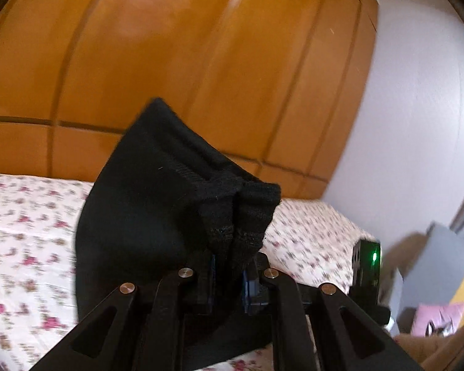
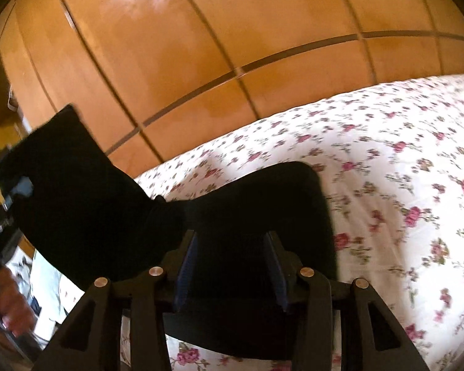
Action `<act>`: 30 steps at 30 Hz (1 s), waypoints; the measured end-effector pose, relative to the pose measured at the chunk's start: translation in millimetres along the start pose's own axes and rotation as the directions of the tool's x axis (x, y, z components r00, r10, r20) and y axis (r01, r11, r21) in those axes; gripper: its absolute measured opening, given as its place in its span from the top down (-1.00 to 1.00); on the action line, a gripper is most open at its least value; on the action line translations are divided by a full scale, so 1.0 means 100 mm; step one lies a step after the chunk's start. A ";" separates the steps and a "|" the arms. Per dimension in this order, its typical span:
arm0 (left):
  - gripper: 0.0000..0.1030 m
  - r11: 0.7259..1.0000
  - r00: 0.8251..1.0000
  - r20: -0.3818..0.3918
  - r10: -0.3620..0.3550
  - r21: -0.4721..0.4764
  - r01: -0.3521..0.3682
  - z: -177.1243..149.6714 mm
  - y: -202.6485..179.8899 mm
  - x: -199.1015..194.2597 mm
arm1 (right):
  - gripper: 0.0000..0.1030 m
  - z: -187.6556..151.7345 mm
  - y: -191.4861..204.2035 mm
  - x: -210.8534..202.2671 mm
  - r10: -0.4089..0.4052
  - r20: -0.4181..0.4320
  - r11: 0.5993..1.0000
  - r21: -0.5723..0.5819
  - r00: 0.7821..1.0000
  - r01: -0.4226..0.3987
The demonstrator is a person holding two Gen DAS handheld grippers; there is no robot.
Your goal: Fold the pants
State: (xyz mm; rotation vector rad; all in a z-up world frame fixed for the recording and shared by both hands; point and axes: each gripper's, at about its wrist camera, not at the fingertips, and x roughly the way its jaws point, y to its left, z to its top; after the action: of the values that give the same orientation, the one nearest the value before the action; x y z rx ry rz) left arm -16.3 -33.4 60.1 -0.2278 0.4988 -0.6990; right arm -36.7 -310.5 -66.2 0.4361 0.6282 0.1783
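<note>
**Carrying the lifted edge of the pants over**

We have the black pants (image 1: 145,216) raised off the bed (image 1: 21,216), which is covered with a floral bedspread. Our left tongs (image 1: 229,275) are clenched on a bunched, ribbed hem or band of the garment, and the cloth stands up above the fingers in a peak. In the right wrist view our right tongs (image 2: 229,262) sit with the dark fabric (image 2: 247,204) filling the space between the blue pads (image 2: 185,266). The pads look some way apart, so we cannot tell whether they grip or merely straddle the cloth. The rest of the pants drapes down onto the bedspread in front of us, with the wooden wardrobe (image 1: 201,61) behind.

We judge that we are mid-fold, bringing one end over the other. To do it well, we keep both tongs level and equally far apart, so the held edge stays taut and straight. We move across slowly, letting the hanging cloth lay down behind without dragging the lower layer. We lower until the edges meet, then let go. The left grip is bunched, so that corner may land wrinkled.
</note>
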 end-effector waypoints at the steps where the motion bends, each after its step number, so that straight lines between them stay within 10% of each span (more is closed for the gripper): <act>1: 0.77 1.000 1.000 -0.022 -0.010 0.007 0.010 -0.03 -0.02 0.08 | 0.12 0.00 -0.04 -0.04 -0.001 0.008 1.000 0.013 1.000 0.001; 12: 0.75 0.992 0.945 -0.327 0.005 0.122 0.037 -0.80 -0.26 1.02 | 0.10 -0.02 -0.27 -0.23 -0.001 0.027 0.996 0.091 1.000 -0.002; 17: 0.21 0.977 0.944 -0.329 -0.028 0.189 0.095 -0.89 -0.42 0.97 | 0.07 -0.02 -0.20 -0.18 0.024 0.009 0.997 0.070 1.000 -0.025; 23: 0.18 0.969 0.945 -0.317 -0.082 0.194 0.150 -0.90 -0.49 0.73 | 0.06 -0.04 -0.13 0.05 0.078 -0.070 0.994 0.077 0.995 -0.072; 30: 0.18 0.991 0.981 -0.153 0.116 0.088 -0.104 -0.67 0.01 0.45 | 0.05 -0.01 -0.13 0.27 0.079 -0.112 0.992 0.103 0.991 -0.067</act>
State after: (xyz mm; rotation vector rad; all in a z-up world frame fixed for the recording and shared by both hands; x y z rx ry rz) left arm -20.3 -65.2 -14.4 -0.0689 0.6286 -0.6302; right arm -16.0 -314.3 -87.2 0.5477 0.7379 0.2443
